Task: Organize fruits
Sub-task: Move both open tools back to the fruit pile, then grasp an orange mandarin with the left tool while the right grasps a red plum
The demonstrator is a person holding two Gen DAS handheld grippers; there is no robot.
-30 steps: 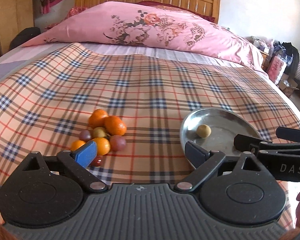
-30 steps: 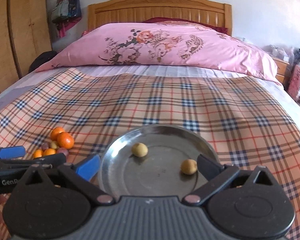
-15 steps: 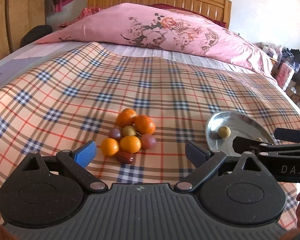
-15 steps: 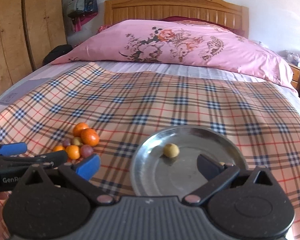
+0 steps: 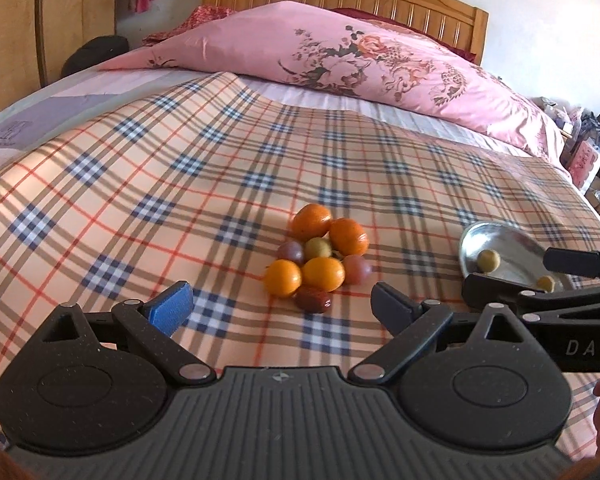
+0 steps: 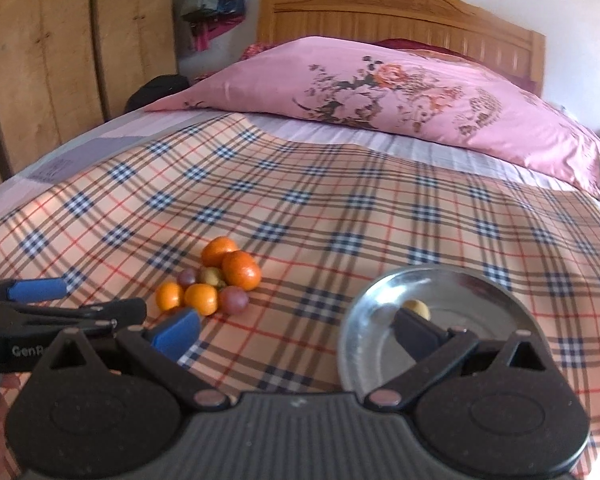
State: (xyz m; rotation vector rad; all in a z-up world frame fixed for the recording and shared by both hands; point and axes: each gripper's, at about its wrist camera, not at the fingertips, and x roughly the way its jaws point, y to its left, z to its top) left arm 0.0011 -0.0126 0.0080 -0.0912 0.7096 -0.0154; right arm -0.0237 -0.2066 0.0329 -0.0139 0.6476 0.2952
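My left hand-held gripper (image 5: 278, 304) gapes wide, empty, the fruit pile (image 5: 318, 258) at its 12 o'clock on the bed. My right hand-held gripper (image 6: 296, 330) is released too, its black finger over the plate (image 6: 496, 292).

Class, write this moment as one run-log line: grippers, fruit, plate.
left gripper: open, empty | right gripper: open, empty | fruit pile: on checked cloth | plate: two small yellow fruits

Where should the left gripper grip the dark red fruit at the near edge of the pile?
Take the dark red fruit across its short axis, left gripper coming from the near side. It lies lengthwise at the pile's front edge; orange fruits crowd its far side.
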